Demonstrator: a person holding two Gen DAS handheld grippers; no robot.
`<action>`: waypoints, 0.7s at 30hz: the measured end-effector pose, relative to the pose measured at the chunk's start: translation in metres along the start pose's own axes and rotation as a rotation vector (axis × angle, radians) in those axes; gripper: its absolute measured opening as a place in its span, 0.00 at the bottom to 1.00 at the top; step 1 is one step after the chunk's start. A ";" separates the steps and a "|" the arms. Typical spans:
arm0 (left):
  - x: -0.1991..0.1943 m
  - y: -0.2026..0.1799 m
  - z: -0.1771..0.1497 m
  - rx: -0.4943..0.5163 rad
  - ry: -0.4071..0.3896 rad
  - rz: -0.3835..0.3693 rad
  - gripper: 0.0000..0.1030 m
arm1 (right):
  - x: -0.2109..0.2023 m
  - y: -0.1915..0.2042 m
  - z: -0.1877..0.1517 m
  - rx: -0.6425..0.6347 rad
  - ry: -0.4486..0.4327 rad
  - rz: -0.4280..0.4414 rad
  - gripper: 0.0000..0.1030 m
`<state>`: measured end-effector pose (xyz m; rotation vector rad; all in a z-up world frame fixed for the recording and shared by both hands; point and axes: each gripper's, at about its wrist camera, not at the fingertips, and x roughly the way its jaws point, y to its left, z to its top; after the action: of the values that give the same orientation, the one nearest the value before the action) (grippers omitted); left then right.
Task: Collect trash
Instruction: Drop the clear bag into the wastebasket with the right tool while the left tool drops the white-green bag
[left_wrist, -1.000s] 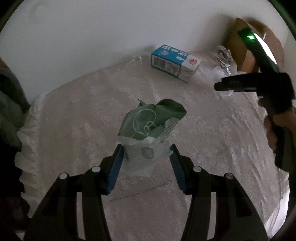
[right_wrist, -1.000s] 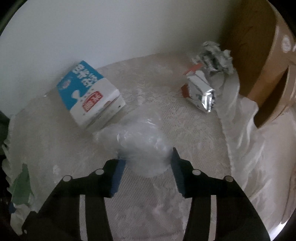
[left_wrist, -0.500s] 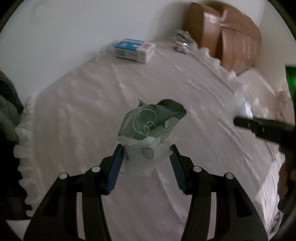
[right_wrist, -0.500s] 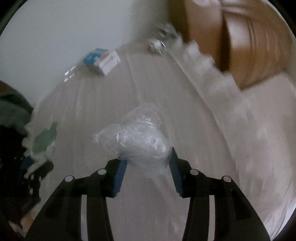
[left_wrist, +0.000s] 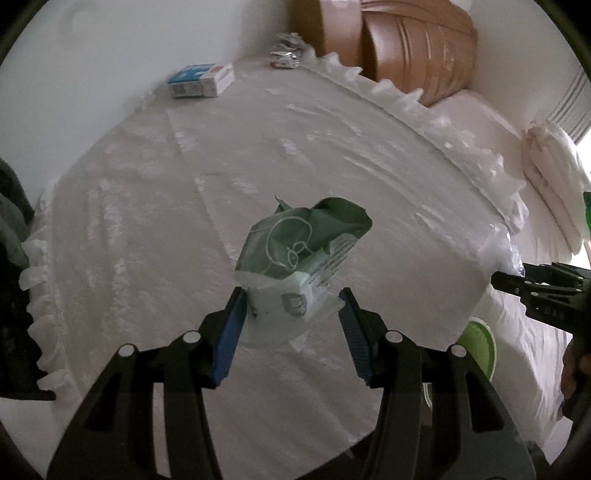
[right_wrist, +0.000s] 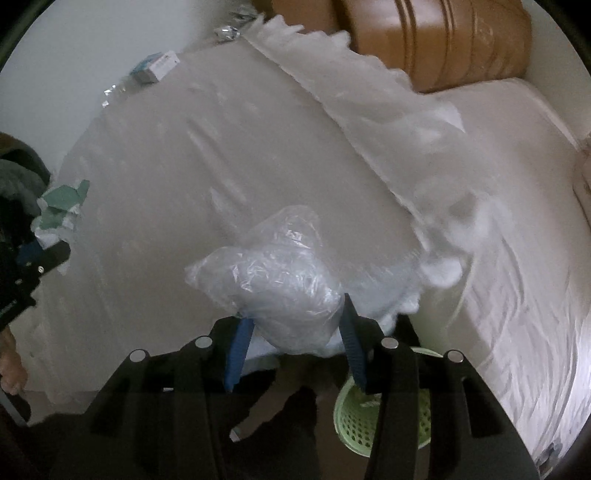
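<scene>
Green wrapper (left_wrist: 303, 251) gripped, clear bag (right_wrist: 273, 280) gripped

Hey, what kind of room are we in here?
Most likely a bedroom: a bed with white sheets and a brown padded headboard beside a lace-covered table, with a pillow at the bed's far end.

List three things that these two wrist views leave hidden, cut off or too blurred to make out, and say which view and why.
- Green basket: right wrist view, the right gripper, shut on a clear plastic bag, hides its inside.
- Milk carton: left wrist view, print too small to read.
- Foil wrapper: right wrist view, motion blur smears its shape.
</scene>
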<state>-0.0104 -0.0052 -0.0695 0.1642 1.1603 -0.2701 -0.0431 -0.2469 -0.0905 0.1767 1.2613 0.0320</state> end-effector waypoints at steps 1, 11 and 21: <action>-0.002 -0.005 -0.001 0.012 -0.003 -0.001 0.49 | -0.002 -0.006 -0.005 0.011 -0.003 0.000 0.46; -0.017 -0.105 -0.008 0.256 -0.031 -0.069 0.49 | -0.027 -0.075 -0.070 0.160 -0.048 -0.058 0.46; -0.028 -0.225 -0.018 0.501 -0.041 -0.205 0.49 | -0.037 -0.134 -0.141 0.350 -0.026 -0.132 0.46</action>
<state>-0.1029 -0.2117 -0.0487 0.4779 1.0514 -0.7416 -0.1979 -0.3676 -0.1166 0.3939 1.2430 -0.3054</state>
